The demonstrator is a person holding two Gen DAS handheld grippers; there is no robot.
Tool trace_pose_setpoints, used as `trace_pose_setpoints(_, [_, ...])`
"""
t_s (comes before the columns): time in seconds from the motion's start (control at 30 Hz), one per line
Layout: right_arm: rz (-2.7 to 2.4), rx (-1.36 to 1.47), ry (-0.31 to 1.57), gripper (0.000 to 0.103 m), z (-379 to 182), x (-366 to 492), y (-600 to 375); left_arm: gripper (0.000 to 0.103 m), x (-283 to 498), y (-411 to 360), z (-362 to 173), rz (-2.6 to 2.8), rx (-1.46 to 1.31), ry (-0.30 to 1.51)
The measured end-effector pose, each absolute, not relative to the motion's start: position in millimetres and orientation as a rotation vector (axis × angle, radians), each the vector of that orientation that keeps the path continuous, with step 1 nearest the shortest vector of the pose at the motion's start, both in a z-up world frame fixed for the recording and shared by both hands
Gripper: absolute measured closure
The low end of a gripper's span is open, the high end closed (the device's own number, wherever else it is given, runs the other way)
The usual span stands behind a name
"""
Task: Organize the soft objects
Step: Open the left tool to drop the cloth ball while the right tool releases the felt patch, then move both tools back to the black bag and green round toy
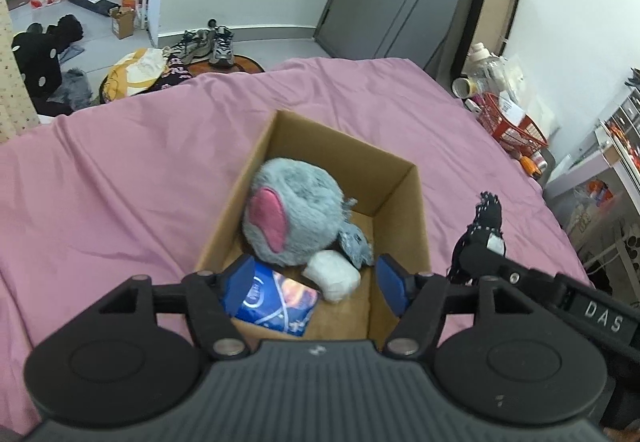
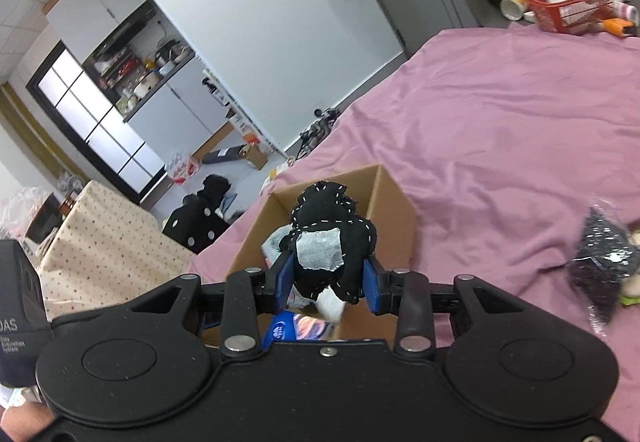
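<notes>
An open cardboard box point(image 1: 400, 202) stands on the pink bedspread point(image 1: 120, 182). Inside lie a grey plush toy with a pink ear point(image 1: 296, 210), a white soft packet point(image 1: 332, 276) and a blue tissue pack point(image 1: 272, 302). My left gripper point(image 1: 316, 278) is open and empty over the box's near end. My right gripper point(image 2: 328, 282) is shut on a black stitched soft toy with a grey patch point(image 2: 332, 238), held above the box point(image 2: 392, 202). That toy also shows in the left wrist view point(image 1: 482, 226), to the right of the box.
A dark glittery item point(image 2: 600, 262) lies on the bedspread point(image 2: 500, 122) to the right. A red basket point(image 2: 572, 2) with clutter sits past the bed's far side. Shoes point(image 1: 212, 42), bags and boxes lie on the floor beyond.
</notes>
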State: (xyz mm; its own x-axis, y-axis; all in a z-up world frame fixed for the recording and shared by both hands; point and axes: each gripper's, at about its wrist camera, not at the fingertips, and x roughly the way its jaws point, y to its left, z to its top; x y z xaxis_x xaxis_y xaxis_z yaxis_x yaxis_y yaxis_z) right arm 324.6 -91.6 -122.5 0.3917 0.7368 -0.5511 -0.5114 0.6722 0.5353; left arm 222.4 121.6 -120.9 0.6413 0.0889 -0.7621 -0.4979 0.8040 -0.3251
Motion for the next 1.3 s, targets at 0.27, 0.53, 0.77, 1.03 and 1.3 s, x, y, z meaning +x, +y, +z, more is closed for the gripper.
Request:
trace_pose_setpoints(0.27, [0.837,0.226,0.929,0.049,-125.2,314.6,-68.8,0.031,222.1,138.0,-117.3,0.372,-0.552,0.81])
trace_pose_setpoints(0.53, [0.757,0.287,0.901,0.034,-109.1,322.2,-112.6,0.024,225.3,135.1,-110.9,0.357,-0.535,0.798])
trace_pose_setpoints(0.77, [0.646,0.356,0.92,0.025,-110.3,337.6,-159.5,0.02,234.4,114.7,-101.6,0.342,-0.495,0.795])
trace_pose_setpoints(1.03, [0.578,0.445,0.907,0.019,-107.4,347.0,-200.6,0.02,249.3,78.9,-89.1,0.308,-0.446,0.795])
trace_pose_setpoints(1.3, [0.435,0.567,0.895,0.019,-116.8,356.8,-255.4,0.02,270.5,34.0,-83.6,0.256,-0.409,0.796])
